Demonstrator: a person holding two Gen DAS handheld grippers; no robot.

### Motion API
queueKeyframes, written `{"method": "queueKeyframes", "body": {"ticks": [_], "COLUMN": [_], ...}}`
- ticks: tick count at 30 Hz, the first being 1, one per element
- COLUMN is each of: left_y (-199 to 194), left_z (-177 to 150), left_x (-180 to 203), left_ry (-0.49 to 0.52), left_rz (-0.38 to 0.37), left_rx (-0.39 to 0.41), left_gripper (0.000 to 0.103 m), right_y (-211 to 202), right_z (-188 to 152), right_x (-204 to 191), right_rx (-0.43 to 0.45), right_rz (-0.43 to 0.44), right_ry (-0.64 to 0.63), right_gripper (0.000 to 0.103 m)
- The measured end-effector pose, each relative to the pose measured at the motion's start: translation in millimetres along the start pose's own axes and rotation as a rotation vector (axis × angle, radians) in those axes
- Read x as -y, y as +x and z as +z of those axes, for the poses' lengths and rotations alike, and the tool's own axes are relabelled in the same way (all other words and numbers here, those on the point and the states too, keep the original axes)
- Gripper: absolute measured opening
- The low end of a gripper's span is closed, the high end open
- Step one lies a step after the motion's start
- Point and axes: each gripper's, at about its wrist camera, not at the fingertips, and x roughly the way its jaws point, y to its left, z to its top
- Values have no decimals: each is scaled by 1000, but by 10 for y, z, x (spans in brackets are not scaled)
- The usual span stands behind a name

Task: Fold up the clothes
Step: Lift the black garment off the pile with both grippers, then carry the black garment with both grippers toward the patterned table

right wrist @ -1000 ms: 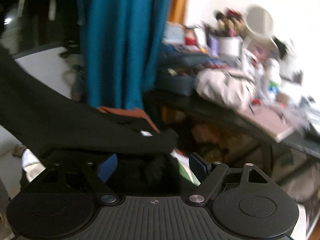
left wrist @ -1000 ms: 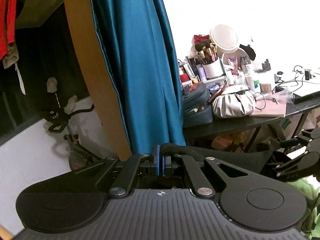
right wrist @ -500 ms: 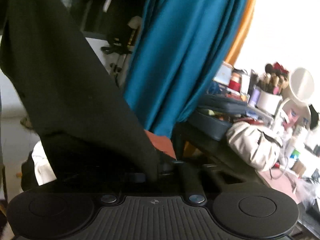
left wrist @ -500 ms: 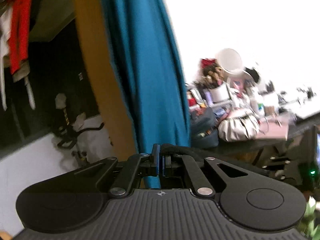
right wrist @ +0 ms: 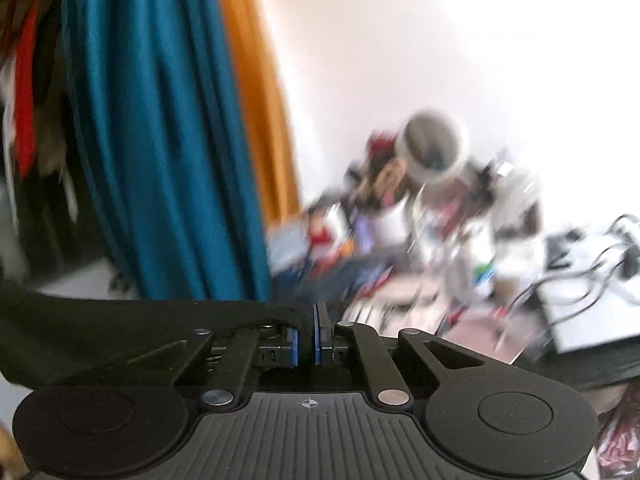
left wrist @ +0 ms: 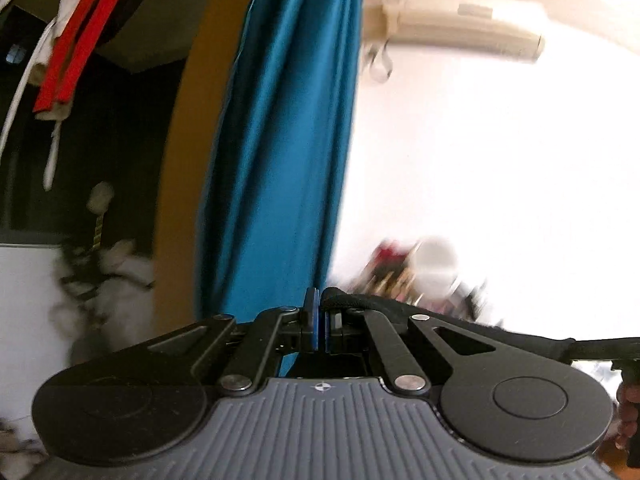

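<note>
1. The left gripper is seen with its jaws clamped together on an edge of the black garment; the cloth is pinched between the blue pads and runs off to the right of the jaws as a taut band.
2. The right gripper is seen with its jaws clamped on the same black garment; a thick fold is held between the blue pads, and the cloth is stretched away to the left of the jaws.
3. A teal curtain is seen hanging beyond the left jaws, slightly to their left.
4. A cluttered table, blurred, is seen beyond and to the right of the right jaws.
</note>
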Motion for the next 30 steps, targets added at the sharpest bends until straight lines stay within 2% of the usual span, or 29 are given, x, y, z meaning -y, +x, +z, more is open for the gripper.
{"method": "queueKeyframes", "body": {"ticks": [3,8,12,16,20,23,25,27,30], "left_y": [23,98,127,22,-250,-449,-572,-645,-619], "left_z": [265,486,493,426,326,158,-12,-187,-392], "left_x": [202,686,1205,1902,2797,3498,3907,4244,4698], "left_ry": [-23,-39,-55,-67,-6,25,-8,-50,-59], "left_rz": [-72,-202,-316,-412,-414,-399,-420,-474,-556], "left_rx": [90,187,215,175,150,128,79,15,-81], "left_gripper": [3,3,3,3,3,3,3,3,3], "right_y": [-526,-1468,-2065,-2664,-3412,-4034,-4427,-4793,-5273], "right_z": [463,983,1155,1148,1049,951,887,794,655], "right_x": [112,141,326,839,1637,2168,2531,2868,3284], "right_rx": [131,368,450,456,453,458,449,428,386], "right_rz": [-28,-144,-289,-402,-411,-410,-407,-420,-458], "right_ry": [42,-43,-126,-125,-36,-40,-41,-43,-22], "right_gripper": [6,6,6,6,6,6,6,6,6]}}
